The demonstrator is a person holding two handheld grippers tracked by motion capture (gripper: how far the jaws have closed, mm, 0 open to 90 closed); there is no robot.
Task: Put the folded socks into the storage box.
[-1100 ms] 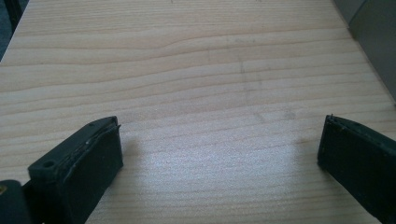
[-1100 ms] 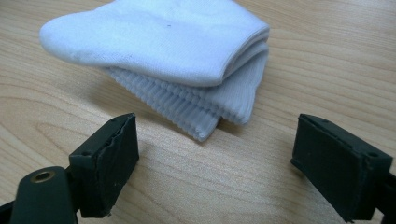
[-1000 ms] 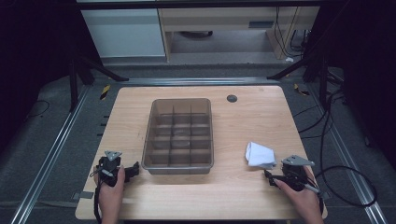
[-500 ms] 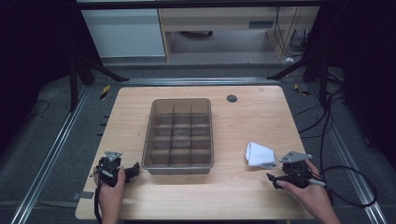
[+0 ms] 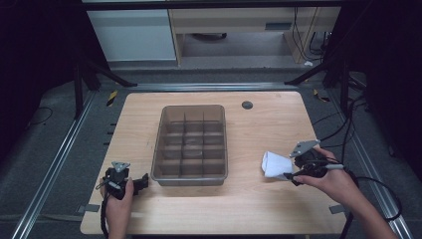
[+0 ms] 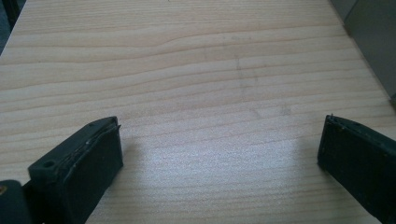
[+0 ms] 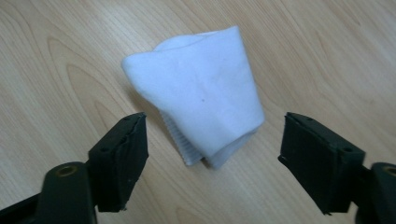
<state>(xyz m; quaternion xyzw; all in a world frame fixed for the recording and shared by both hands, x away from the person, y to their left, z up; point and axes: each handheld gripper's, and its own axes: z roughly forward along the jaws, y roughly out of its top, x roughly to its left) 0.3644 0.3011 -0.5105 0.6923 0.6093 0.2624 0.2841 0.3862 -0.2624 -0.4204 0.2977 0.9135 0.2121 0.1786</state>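
Right gripper (image 5: 290,175) lifted, jaws closing around sock (image 7: 201,102).

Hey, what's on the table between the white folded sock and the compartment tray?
Nothing: in the high view the stretch of wooden table between the white sock and the clear compartment tray is bare.

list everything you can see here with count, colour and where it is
sock: 1, white, folded, on the table right of the tray, between the right jaws, not pressed
tray: 1, grey see-through, divided into compartments, table middle
table: 1, light wood
disc: 1, dark, far edge of table
left hand-held gripper: 1, black, near left, open over bare wood
right hand-held gripper: 1, black, near right, jaws just been closing around the sock
hands: 2, bottom edge
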